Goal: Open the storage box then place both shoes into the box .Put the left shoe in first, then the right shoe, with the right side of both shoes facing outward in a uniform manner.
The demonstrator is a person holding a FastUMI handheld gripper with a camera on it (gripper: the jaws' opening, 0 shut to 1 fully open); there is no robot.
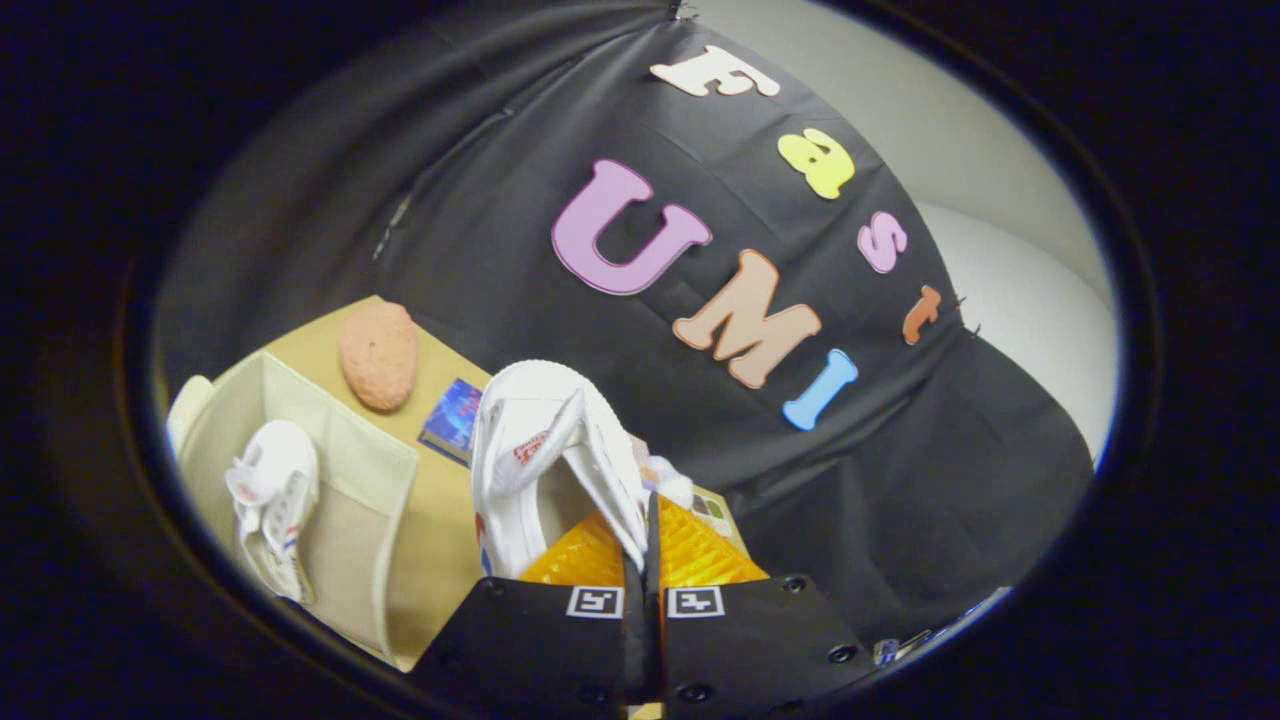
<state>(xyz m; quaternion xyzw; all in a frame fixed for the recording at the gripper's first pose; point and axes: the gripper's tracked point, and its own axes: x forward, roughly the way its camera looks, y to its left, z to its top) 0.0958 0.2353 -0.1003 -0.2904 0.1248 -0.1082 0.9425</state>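
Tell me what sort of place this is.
Likely a staged recording booth, not a home: black cloth wall behind a small tan table with an open storage box. The claw is shut on a white shoe.

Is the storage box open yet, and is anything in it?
Open: the storage box shows its inside, one white shoe lying in it.

A black cloth wall [620,330] hangs behind a tan table [440,520]; a pale wall [1000,180] shows beyond it.
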